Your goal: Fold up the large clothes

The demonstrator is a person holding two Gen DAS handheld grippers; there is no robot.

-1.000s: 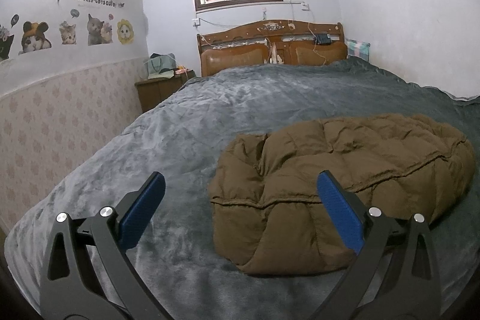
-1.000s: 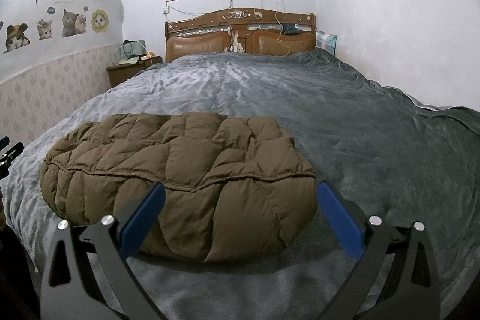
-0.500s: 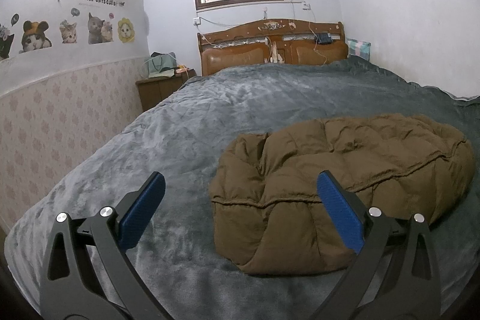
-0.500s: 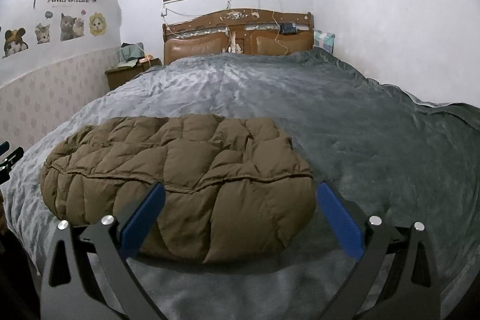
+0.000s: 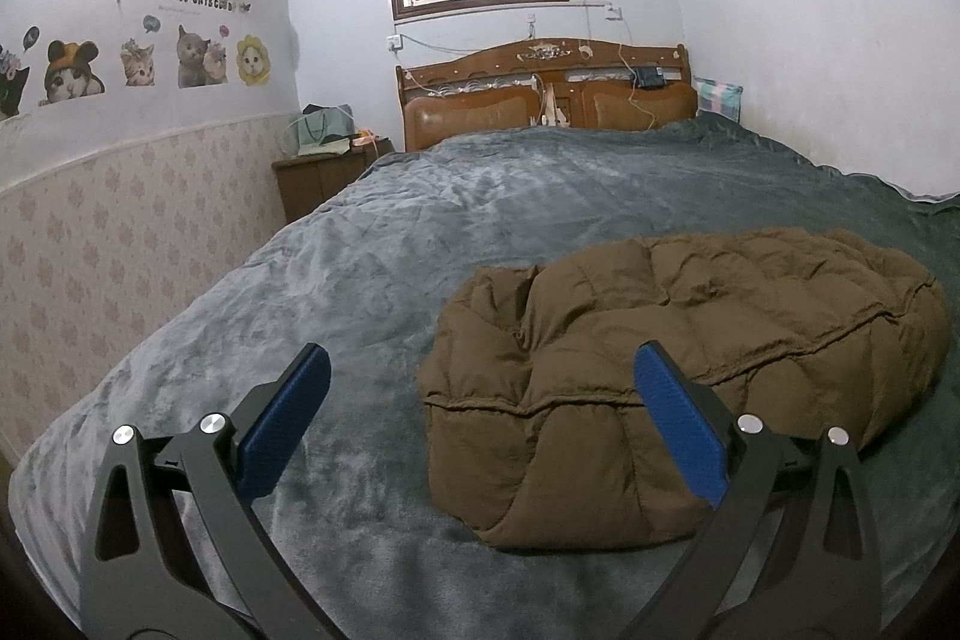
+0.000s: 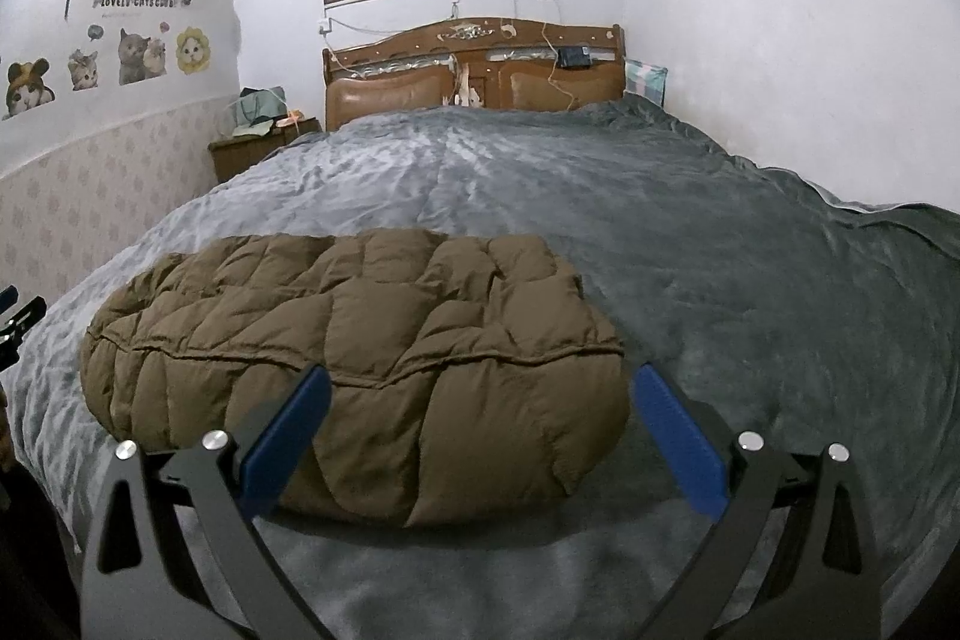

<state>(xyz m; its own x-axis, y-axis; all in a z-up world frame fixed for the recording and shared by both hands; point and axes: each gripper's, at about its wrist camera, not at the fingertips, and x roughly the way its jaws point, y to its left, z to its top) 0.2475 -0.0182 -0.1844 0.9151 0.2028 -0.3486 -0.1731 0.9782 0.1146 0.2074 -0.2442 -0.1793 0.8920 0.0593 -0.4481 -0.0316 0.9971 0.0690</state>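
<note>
A brown quilted down jacket [image 5: 678, 358] lies folded into a thick bundle on the grey blanket of the bed [image 5: 480, 220]. My left gripper [image 5: 480, 388] is open and empty, held just in front of the bundle's left end. In the right wrist view the jacket [image 6: 372, 340] fills the middle. My right gripper [image 6: 480, 400] is open and empty, held just in front of the bundle's right end. The tip of the left gripper [image 6: 18, 322] shows at that view's left edge.
The grey blanket [image 6: 720, 250] covers the whole bed up to a wooden headboard [image 5: 546, 94]. A wooden nightstand [image 5: 324, 172] with bags stands at the far left by the wall. A white wall [image 6: 810, 70] runs along the bed's right side.
Both grippers have stayed open; the views have shifted only slightly. The jacket has not moved.
</note>
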